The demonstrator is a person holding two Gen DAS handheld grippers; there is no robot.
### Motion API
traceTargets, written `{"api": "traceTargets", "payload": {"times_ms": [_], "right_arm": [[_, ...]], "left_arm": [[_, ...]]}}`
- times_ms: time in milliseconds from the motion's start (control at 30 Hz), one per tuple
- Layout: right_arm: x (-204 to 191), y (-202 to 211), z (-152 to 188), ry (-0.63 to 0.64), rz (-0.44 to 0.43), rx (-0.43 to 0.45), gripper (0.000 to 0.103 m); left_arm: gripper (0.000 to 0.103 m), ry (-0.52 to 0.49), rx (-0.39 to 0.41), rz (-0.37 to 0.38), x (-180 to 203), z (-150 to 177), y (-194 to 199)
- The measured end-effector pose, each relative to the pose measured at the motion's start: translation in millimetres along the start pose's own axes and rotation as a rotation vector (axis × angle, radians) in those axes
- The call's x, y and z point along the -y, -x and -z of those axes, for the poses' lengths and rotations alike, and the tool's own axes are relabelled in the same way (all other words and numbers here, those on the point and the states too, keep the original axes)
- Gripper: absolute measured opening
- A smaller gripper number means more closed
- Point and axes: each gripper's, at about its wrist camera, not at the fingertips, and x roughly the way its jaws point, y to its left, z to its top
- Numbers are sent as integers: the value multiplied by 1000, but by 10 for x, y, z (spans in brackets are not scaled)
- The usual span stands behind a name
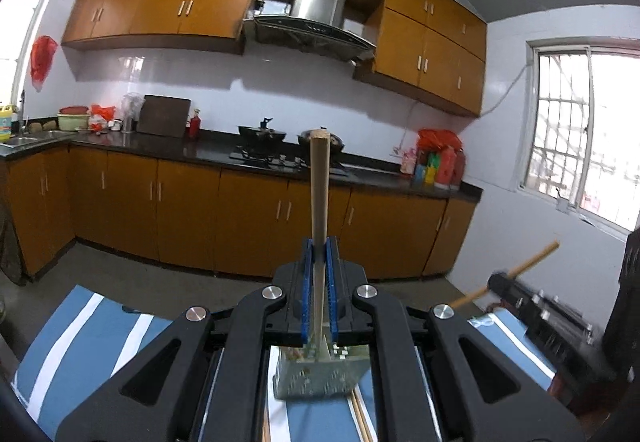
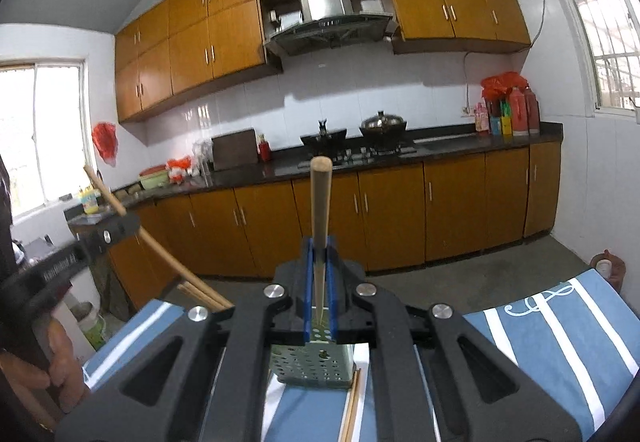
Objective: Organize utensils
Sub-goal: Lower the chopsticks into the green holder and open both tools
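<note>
My left gripper [image 1: 319, 248] is shut on a wooden chopstick [image 1: 319, 197] that stands upright above a green perforated utensil holder [image 1: 316, 378]. My right gripper [image 2: 319, 246] is shut on another wooden chopstick [image 2: 320, 209], its lower tip pointing down at the same holder [image 2: 312, 366]. Each gripper shows in the other's view: the right one [image 1: 500, 284] at the right with its chopstick, the left one [image 2: 116, 228] at the left. Loose chopsticks [image 2: 352, 406] lie on the cloth beside the holder; they also show in the left wrist view [image 1: 362, 420].
The holder stands on a table with a blue and white striped cloth [image 2: 560, 330]. Beyond is a kitchen with orange cabinets [image 1: 248, 213], a dark counter, a stove with pots [image 2: 360, 133] and windows on both sides.
</note>
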Motion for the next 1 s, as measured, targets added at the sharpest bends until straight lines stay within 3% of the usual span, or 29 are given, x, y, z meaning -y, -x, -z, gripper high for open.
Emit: {"api": "traceTargets", "payload": {"times_ms": [200, 533, 633, 733, 1000], "right_arm": [[-3, -324, 29, -11, 7, -86, 7], [29, -631, 97, -17, 17, -161, 8], [47, -609, 118, -31, 16, -155, 10], [66, -568, 116, -40, 16, -148, 11], [85, -290, 102, -38, 24, -102, 14]], "left_arm": [[7, -38, -64, -37, 87, 138, -372], [7, -51, -163, -48, 83, 299, -674], [9, -48, -156, -43, 74, 304, -629], [17, -49, -143, -45, 85, 276, -598], [18, -26, -110, -45, 18, 193, -405]]}}
